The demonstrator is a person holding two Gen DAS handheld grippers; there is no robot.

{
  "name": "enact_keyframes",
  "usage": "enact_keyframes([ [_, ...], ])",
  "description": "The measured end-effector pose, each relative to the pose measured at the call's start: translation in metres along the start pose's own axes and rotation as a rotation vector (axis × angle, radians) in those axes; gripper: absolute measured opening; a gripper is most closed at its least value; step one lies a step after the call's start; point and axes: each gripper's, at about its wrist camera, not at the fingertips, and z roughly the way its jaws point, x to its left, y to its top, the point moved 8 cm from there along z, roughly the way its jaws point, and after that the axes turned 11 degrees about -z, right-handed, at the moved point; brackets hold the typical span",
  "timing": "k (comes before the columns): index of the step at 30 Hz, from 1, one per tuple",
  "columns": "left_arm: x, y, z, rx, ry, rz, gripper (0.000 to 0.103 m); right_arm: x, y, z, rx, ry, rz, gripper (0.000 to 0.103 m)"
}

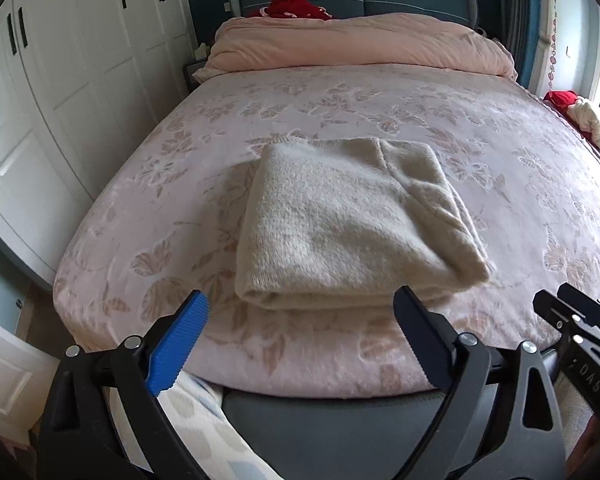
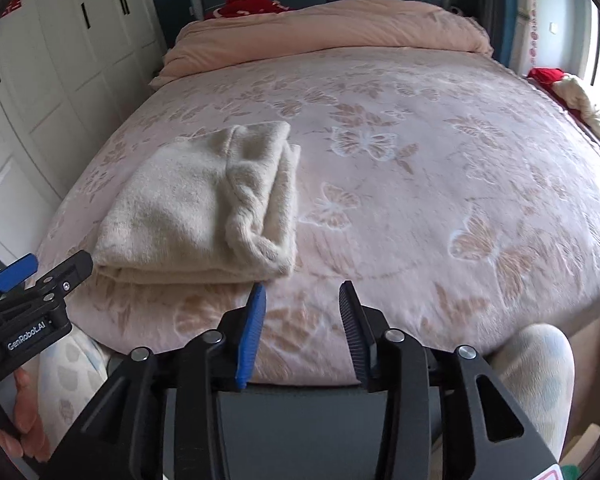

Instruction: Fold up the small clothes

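One cream garment [image 1: 352,220], a fuzzy knit with a soft nap, lay folded into a thick rounded rectangle near the foot of the bed, its layered fold edge turned toward the cameras. From the right wrist view its right side showed a rolled, cable-like seam and a stack of several layers. It rested on a pale pink bedspread [image 1: 500,152] of plush fabric embossed with butterflies and leaves. Behind it a peach quilt [image 1: 360,44] lay bunched across the head of the bed, with one red cloth [image 1: 296,6] heaped above it.

The left gripper [image 1: 300,316] hung just short of the garment's near edge, jaws spread wide and empty. The right gripper [image 2: 302,300] hung beside the garment's right corner, jaws parted, holding nothing. White panelled wardrobe doors [image 1: 60,80] stood to the left.
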Motion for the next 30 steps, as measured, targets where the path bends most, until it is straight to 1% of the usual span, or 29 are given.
enact_keyframes([
  [4,-0.007,-0.009,-0.009,-0.013,0.004,-0.018,0.091,0.001,-0.007,-0.007,-0.016,-0.033,-0.024,0.046],
  [8,-0.015,-0.016,-0.013,-0.013,-0.011,-0.027,0.091,0.004,-0.01,-0.01,-0.022,-0.035,-0.032,0.047],
  [13,-0.022,-0.018,-0.015,-0.035,0.004,-0.002,0.091,0.008,-0.007,-0.014,-0.04,-0.037,-0.035,0.051],
  [19,-0.024,-0.019,-0.017,-0.064,0.026,0.011,0.091,0.012,-0.007,-0.013,-0.037,-0.035,-0.045,0.051],
  [22,-0.025,-0.02,-0.019,-0.087,0.051,0.016,0.091,0.013,-0.007,-0.013,-0.035,-0.033,-0.043,0.051],
  [30,-0.025,-0.024,-0.017,-0.071,0.053,-0.001,0.091,0.017,-0.006,-0.013,-0.037,-0.036,-0.063,0.052],
])
